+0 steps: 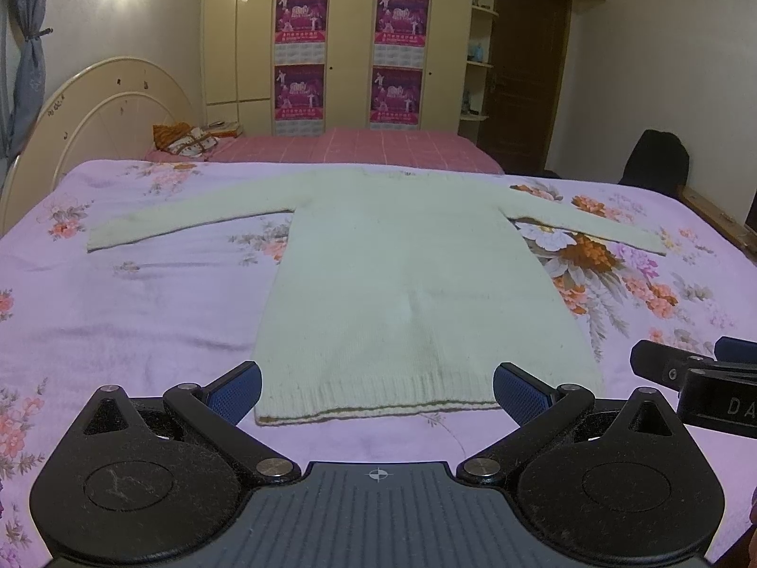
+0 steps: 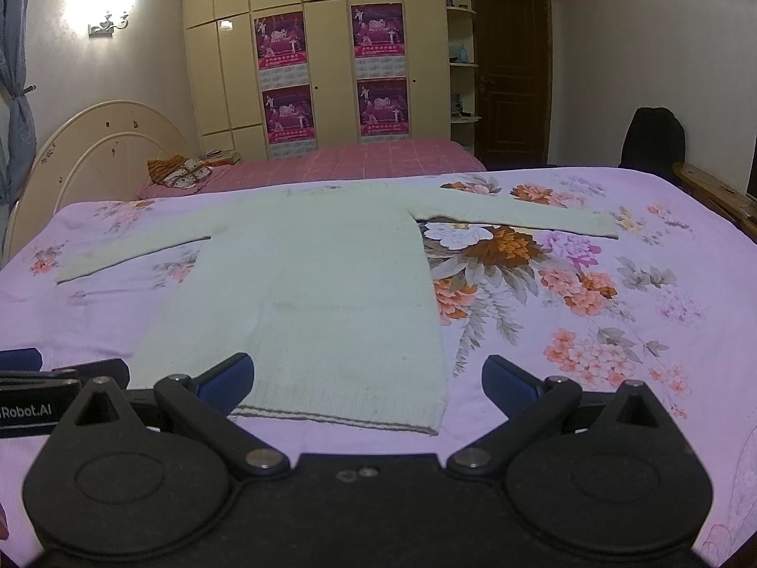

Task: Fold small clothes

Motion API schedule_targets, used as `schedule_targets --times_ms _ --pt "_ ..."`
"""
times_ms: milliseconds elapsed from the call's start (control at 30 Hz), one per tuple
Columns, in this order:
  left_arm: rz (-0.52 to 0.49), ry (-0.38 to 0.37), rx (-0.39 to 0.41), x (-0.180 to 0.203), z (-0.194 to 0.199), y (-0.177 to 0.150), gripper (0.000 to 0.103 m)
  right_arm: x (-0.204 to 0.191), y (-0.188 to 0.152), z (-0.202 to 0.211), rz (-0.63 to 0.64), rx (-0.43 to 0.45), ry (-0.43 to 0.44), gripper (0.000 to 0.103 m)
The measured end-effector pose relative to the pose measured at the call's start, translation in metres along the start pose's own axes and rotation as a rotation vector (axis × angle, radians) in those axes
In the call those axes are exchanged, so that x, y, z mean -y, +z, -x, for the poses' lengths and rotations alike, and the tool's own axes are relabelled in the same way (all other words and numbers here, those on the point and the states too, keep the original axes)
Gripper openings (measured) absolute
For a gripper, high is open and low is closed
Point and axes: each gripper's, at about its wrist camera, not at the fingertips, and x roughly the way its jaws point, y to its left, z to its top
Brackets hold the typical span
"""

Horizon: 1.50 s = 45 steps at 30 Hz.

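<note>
**Cream sweater laid flat on the bed, both tools hanging over the hem**

Starting from the left: a curved cream headboard (image 1: 94,109) is standing at the far left, with a grey curtain (image 1: 28,33) hanging beside it. The left sleeve (image 1: 189,222) of the pale knit sweater (image 1: 402,284) is stretching out toward that side, lying flat on the lilac floral bedspread (image 1: 118,307).

The left tool (image 1: 377,390) is hovering just short of the hem, blue pads spread wide apart and gripping nothing. In its own view the ribbed hem (image 1: 378,409) is sitting right between the two pads, so it's lined up with the middle of the sweater body.

Moving right, the right tool (image 2: 367,381) is also sitting with its fingers wide apart, empty. In its view the hem's right corner (image 2: 433,426) is lying between the pads, and the left pad is overlapping the hem in the picture; can't tell if it's actually touching. The two tools are close side by side, each one peeking into the other's camera edge.

Further right, the right sleeve (image 2: 520,213) is spreading out over the big orange flower print (image 2: 501,246). Behind everything, a second bed with a pink cover (image 2: 355,161), a wardrobe with magenta posters (image 2: 378,31), and a dark door (image 2: 511,71).
</note>
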Motion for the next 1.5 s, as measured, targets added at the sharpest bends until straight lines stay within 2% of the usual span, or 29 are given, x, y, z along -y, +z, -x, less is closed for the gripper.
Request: schedule_targets --times_ms 1500 --pt "0.021 0.000 -0.007 -0.011 -0.002 0.002 0.103 -0.011 0.003 -0.004 0.018 -0.012 0.005 0.102"
